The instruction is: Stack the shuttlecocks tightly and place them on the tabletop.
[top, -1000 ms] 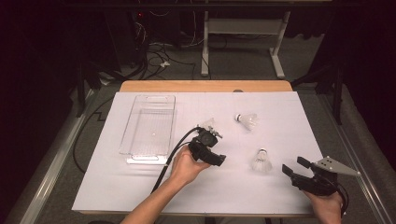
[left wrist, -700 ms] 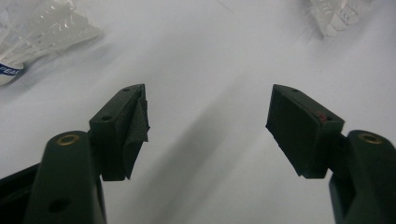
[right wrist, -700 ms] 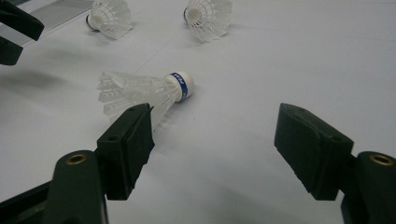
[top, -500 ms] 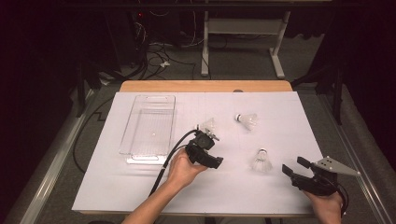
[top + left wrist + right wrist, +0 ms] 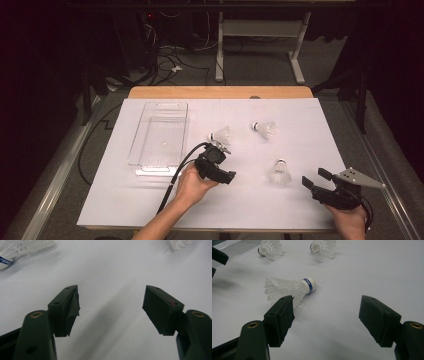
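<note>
A blue band with white lettering is seen round the cork of the nearest shuttlecock [image 5: 289,288] in the right gripper view, but the letters are too small to be read. On another shuttlecock [image 5: 15,250] in the left gripper view, a blue band is lettered "FEA", cut off at the edge.

A white-papered wooden table [image 5: 150,200] carries a clear rectangular plastic tray [image 5: 160,132] and three white feathered shuttlecocks [image 5: 280,172], lying well apart.

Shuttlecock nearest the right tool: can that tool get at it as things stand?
Probably yes. The right tool is open, and the shuttlecock lies on its side just ahead, apart from the other two, with bare white sheet between.
</note>
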The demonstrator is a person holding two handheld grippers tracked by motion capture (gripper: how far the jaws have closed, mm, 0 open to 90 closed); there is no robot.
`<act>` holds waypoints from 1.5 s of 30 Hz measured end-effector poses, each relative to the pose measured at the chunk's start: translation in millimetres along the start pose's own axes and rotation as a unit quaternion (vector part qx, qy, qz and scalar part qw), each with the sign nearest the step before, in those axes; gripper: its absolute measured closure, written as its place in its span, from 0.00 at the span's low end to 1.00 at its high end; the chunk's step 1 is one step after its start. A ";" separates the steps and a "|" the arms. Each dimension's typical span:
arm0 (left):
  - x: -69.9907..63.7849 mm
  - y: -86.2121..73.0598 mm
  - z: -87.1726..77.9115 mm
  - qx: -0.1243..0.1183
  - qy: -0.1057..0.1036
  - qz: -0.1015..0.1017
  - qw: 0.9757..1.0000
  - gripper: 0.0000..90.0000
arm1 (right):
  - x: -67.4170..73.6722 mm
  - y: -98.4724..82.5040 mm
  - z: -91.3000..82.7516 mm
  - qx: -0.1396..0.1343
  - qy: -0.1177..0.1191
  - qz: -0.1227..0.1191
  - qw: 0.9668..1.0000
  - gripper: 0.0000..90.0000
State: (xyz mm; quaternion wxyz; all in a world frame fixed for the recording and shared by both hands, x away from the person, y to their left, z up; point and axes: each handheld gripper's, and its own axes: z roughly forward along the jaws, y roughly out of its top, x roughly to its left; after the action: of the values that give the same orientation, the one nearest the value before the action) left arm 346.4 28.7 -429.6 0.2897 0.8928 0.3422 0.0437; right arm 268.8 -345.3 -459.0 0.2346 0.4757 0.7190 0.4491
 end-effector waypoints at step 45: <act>1.3 -42.3 -14.3 -0.036 0.010 -0.017 0.999 0.34 | 0.3 0.0 0.7 0.001 -0.001 0.000 1.000 0.32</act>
State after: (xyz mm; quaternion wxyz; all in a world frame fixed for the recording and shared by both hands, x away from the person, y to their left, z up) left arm 318.7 61.8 -441.0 0.3187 0.8754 0.3585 0.0595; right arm 269.3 -344.7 -459.3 0.2350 0.4761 0.7195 0.4477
